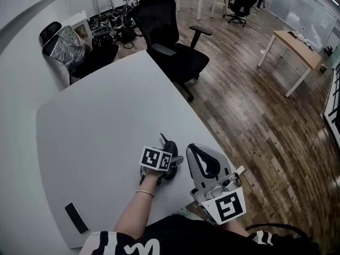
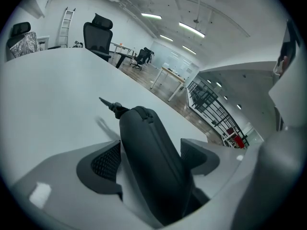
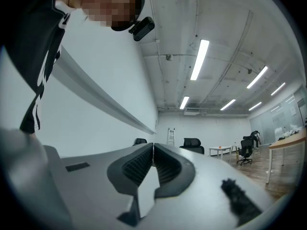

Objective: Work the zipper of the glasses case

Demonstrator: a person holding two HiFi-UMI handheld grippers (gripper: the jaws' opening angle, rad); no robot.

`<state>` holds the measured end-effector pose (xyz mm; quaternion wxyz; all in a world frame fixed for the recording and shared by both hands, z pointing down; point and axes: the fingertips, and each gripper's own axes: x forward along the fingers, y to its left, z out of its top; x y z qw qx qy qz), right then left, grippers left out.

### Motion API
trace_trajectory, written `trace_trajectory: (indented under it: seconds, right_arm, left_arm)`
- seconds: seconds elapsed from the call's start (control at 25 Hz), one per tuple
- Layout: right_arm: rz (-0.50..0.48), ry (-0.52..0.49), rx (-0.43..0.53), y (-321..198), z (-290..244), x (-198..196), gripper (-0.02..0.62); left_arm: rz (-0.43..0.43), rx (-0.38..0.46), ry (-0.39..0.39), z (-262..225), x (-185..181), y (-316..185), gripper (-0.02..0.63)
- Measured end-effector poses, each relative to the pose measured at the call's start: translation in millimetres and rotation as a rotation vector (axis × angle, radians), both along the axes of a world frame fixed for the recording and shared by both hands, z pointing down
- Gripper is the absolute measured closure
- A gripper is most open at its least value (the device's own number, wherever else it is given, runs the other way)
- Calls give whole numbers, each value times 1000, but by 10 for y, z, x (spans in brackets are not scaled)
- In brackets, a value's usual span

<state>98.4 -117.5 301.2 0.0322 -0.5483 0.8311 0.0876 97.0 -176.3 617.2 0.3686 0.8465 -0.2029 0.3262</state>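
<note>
The black zippered glasses case (image 2: pixel 153 162) stands on edge on the white table (image 1: pixel 95 121), its zipper pull (image 2: pixel 111 105) sticking out at the far end. My left gripper (image 2: pixel 148 164) straddles the case with both pads (image 2: pixel 103 164) spread wide alongside it and no visible squeeze. In the head view the case (image 1: pixel 171 152) pokes out beyond the left gripper (image 1: pixel 167 166). My right gripper (image 1: pixel 192 149) hovers just right of it, tilted slightly upward. Its jaws meet at the tips in the right gripper view (image 3: pixel 153 150), with nothing between them.
A flat black phone-like slab (image 1: pixel 77 218) lies near the table's front left corner. The table's right edge runs diagonally just beyond the right gripper, with wood floor below. A black office chair (image 1: pixel 170 36) stands at the far edge.
</note>
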Motion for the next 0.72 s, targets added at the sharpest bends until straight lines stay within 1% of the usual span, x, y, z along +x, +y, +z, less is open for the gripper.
trace_trajectory:
  seconds: [0.08,0.16,0.24,0.36,0.44,0.56,0.64,0.72]
  right_arm:
    - [-6,-22,14,0,-49,21,586]
    - [-5,-32,26,3,-78,55,586]
    - [0,-43,26,6,-74,96,586]
    - [2,-52,25,5,-64,141,586]
    - [4,-51,31,3,-71,174,586]
    - [1,-51,33,3,-96,206,586]
    - [2,-52,34,5,-115,229,586]
    - [6,-55,45,-7,-142,260,586]
  left_arm:
    - [-4,-4,-25,42,49,30,209]
    - [13,38,-100,93,63,46,230]
    - [35,74,-159,131,80,59,225]
    - [58,90,-179,148,107,67,230]
    - [68,83,-159,138,128,67,244]
    - [78,60,-79,68,98,76,261]
    - [87,82,-14,-83,39,58,269]
    - [94,130,76,-365,-11,19,270]
